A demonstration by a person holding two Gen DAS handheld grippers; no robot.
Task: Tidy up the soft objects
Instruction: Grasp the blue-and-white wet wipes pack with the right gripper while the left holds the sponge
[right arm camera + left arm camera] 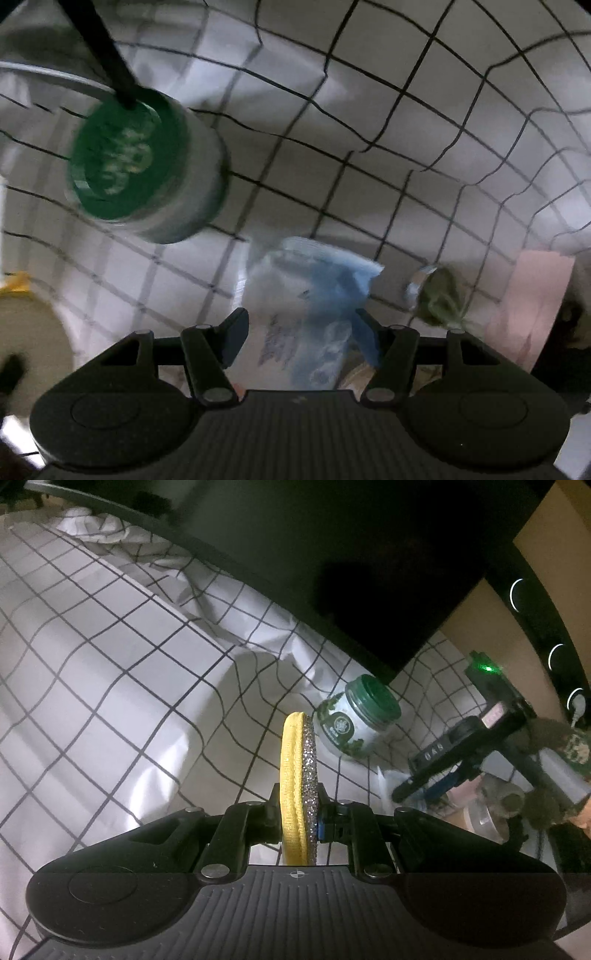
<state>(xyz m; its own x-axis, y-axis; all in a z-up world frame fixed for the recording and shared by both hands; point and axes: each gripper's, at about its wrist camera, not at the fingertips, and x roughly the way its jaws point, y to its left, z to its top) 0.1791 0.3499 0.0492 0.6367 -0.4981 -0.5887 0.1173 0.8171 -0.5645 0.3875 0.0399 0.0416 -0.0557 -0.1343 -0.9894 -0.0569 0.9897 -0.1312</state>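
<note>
My left gripper (298,806) is shut on a round yellow pad with a glittery silver face (298,760), held upright on edge above the checked white sheet (110,672). The pad's edge also shows at the left of the right wrist view (26,325). My right gripper (301,332) is open, its fingers either side of a blue and white plastic packet (314,295) lying on the sheet; whether they touch it I cannot tell. The right gripper also shows in the left wrist view (461,753), low at the right over a pile of small items.
A jar with a green lid (360,716) lies on its side on the sheet, also in the right wrist view (144,166). A pink item (532,306) and an olive-green bundle (439,299) lie right of the packet. A dark panel (332,572) rises behind the sheet.
</note>
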